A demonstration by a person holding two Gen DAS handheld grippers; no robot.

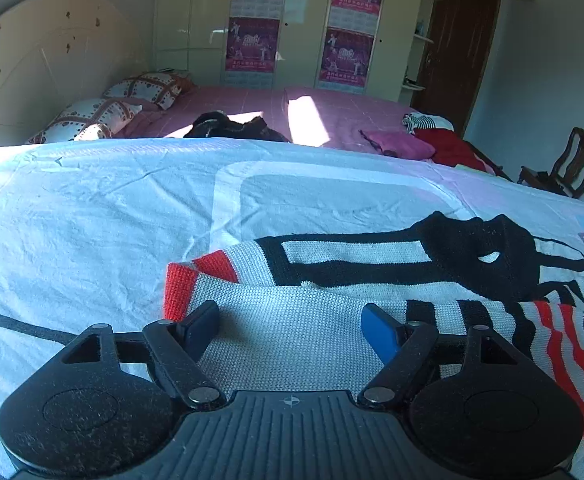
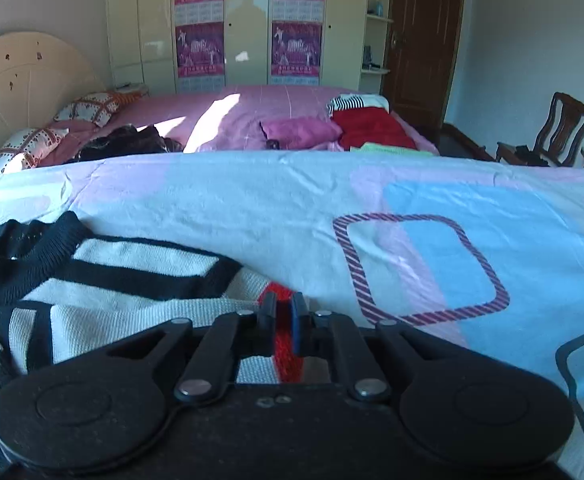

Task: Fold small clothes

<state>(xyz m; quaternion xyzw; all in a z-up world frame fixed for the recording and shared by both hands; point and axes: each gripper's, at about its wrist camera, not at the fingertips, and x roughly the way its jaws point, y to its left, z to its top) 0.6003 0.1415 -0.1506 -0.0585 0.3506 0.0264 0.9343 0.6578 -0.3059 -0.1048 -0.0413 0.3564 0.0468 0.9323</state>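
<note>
Left wrist view: the left gripper (image 1: 292, 328) hovers released over the striped sweater (image 1: 371, 276), spread on the bed (image 1: 92, 208). At 6 o'clock in the right view, the right gripper (image 2: 283, 326) pinches its red cuff (image 2: 282, 344). A sleeve fold seems underway; next, carry it inward.
</note>
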